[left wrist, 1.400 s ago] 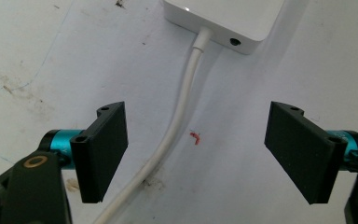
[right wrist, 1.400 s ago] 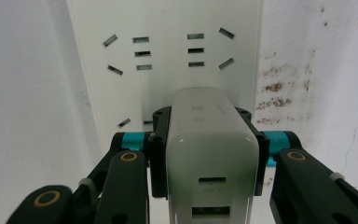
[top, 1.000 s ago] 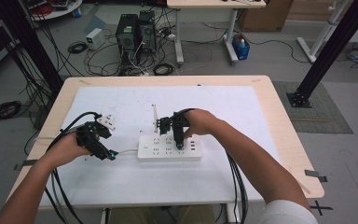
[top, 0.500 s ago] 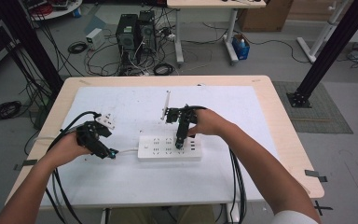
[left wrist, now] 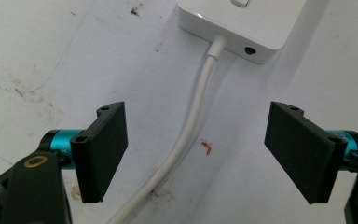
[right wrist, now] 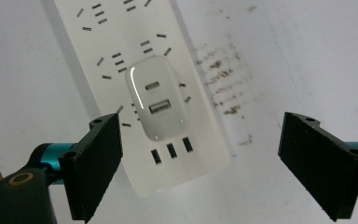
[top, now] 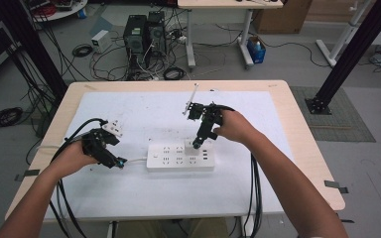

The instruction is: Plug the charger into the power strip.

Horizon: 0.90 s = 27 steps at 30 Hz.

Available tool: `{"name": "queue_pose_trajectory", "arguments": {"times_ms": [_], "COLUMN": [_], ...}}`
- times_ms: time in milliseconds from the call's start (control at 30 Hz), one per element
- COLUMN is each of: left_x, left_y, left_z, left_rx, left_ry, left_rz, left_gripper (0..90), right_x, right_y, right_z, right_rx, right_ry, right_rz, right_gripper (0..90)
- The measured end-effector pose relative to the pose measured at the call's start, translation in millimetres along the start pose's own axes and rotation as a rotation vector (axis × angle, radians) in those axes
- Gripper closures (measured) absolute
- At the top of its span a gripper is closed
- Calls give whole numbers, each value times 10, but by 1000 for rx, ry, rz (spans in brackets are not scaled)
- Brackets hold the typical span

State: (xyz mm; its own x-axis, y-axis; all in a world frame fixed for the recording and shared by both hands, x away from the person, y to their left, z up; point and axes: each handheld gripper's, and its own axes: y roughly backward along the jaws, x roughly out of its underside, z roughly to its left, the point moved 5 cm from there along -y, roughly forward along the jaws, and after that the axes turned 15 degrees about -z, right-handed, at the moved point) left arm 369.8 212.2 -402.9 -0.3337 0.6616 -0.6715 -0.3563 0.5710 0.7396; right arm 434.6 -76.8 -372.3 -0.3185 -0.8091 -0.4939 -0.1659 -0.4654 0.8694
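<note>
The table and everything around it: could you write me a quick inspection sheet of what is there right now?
Surface: white sheet on a wooden table, smudged and stained.
Job's things: white power strip lies flat; a white charger sits plugged into it.
Clutter: small white plug beside the left hand.
Grippers: left gripper open, astride the strip's cord without touching; right gripper open above the charger, jaws just opened, nothing between the pads.
Cables: strip's white cord; black gripper cables hang off the table's near edge.
Surroundings: computer towers, floor wiring, black frame posts.
</note>
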Motion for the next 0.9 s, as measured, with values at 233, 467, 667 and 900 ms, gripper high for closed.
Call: {"name": "queue_pose_trajectory", "arguments": {"times_ms": [233, 467, 667, 900], "left_x": [-9, -14, -26, -34], "left_y": [0, 10, 75, 121], "left_z": [-13, 20, 78, 68], "left_rx": [1, -31, -68, -99], "left_ry": [-6, 3, 33, 42], "left_rz": [3, -6, -29, -30], "left_gripper": [214, 214, 214, 215], "right_x": [161, 382, 626, 846], "right_y": [251, 534, 738, 878], "right_z": [-107, -105, -74, -27], "right_rx": [29, 94, 145, 188], "right_ry": [-82, -131, -180, -217], "right_rz": [-24, -102, -126, -128], "right_gripper": [9, 9, 9, 9]}}
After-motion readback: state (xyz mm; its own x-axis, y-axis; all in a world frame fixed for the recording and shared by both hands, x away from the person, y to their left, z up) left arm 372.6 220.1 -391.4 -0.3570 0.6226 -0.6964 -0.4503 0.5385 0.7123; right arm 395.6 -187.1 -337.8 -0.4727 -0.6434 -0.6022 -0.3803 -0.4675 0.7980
